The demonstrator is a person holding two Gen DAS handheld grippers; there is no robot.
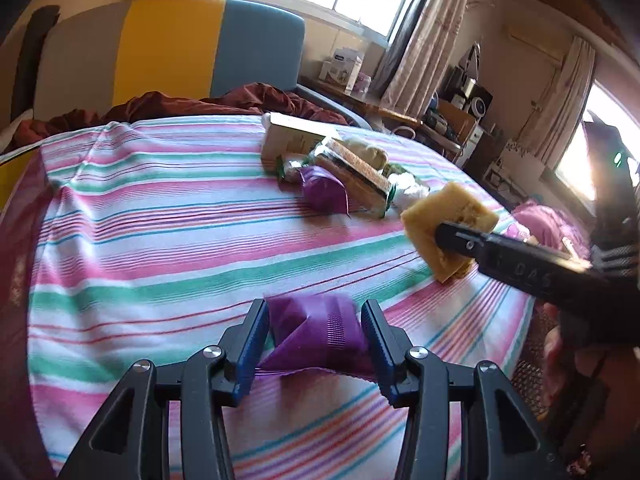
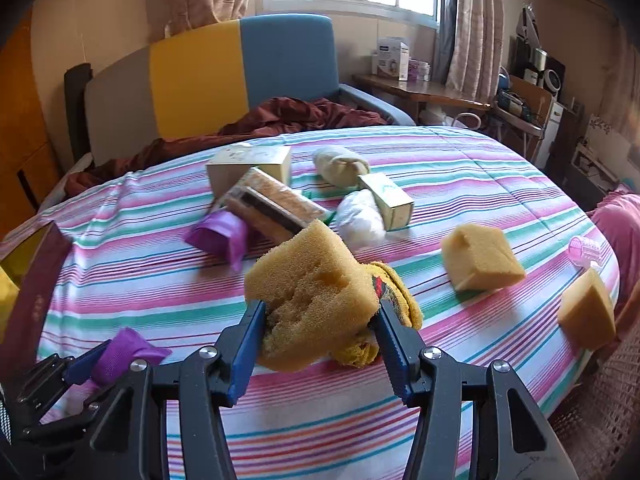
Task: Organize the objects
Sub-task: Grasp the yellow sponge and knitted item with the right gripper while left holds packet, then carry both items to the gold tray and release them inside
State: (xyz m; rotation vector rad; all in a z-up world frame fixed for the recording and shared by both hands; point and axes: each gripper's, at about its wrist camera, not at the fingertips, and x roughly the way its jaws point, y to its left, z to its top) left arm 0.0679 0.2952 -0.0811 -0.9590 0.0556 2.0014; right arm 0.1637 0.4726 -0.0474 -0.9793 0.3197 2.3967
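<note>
My left gripper is shut on a purple packet, held just above the striped bedspread. In the right wrist view the same gripper and purple packet sit at the lower left. My right gripper is shut on a yellow sponge, which bulges between the blue pads. A yellow knitted cloth lies right behind that sponge. From the left wrist view, the right gripper carries the sponge in from the right.
A pile lies mid-bed: a cardboard box, packaged scouring pads, another purple packet, a white wad, a small box. Two loose sponges and a pink roller lie near the bed's right edge.
</note>
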